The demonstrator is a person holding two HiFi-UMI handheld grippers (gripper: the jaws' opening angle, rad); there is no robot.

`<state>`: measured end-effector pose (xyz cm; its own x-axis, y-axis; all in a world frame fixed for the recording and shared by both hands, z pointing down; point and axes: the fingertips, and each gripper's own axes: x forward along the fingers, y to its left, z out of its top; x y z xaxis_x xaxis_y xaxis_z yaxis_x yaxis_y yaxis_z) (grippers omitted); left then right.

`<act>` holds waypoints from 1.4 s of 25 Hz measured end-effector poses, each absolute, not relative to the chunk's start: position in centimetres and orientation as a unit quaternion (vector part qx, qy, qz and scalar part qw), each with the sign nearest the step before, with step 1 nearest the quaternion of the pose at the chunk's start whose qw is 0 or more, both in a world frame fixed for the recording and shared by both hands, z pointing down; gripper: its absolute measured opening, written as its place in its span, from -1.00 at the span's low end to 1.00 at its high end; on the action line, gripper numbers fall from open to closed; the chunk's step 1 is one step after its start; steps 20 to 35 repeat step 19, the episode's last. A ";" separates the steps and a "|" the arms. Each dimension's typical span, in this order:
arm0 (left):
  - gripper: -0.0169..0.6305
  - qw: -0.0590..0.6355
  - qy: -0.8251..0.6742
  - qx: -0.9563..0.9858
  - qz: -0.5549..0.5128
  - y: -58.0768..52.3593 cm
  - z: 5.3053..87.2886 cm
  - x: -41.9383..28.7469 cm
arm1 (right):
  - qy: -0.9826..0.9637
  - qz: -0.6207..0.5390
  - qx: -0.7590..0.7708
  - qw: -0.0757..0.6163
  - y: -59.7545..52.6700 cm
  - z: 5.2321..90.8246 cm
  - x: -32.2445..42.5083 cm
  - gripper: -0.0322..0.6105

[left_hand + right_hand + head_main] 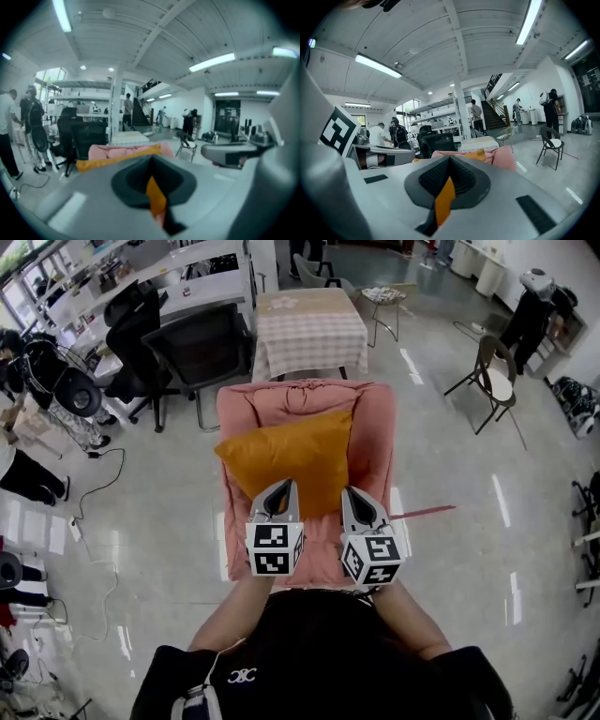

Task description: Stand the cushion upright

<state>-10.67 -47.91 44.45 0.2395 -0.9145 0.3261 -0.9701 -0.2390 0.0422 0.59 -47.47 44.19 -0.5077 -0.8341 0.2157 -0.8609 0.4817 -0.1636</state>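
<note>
An orange cushion (286,460) lies tilted on the seat of a pink armchair (375,427), its far edge against the backrest. My left gripper (281,487) is shut on the cushion's near edge at the left. My right gripper (359,493) grips the same edge at the right. In the left gripper view a strip of orange fabric is pinched between the jaws of the left gripper (153,187), and the cushion (117,161) spreads ahead over the pink armchair (117,151). The right gripper (446,187) shows the same pinched orange strip, with the cushion (476,154) and the armchair (504,158) beyond.
Behind the armchair stands a table with a checked cloth (309,329). Black office chairs (202,352) are at the back left, a folding chair (492,381) at the right. A cable (94,488) runs over the glossy floor at the left, where a person (23,474) stands.
</note>
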 end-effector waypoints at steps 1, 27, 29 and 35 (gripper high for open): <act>-0.95 0.115 -0.605 0.779 0.121 -47.9 44.5 -10.4 | -0.858 0.128 0.495 0.053 -47.5 44.4 0.7 -0.91; -0.95 0.113 -0.590 0.789 0.129 -47.8 45.2 -7.9 | -0.852 0.136 0.502 0.054 -47.5 45.2 1.7 -0.91; -0.95 0.113 -0.590 0.789 0.129 -47.8 45.2 -7.9 | -0.852 0.136 0.502 0.054 -47.5 45.2 1.7 -0.91; -0.95 0.113 -0.590 0.789 0.129 -47.8 45.2 -7.9 | -0.852 0.136 0.502 0.054 -47.5 45.2 1.7 -0.91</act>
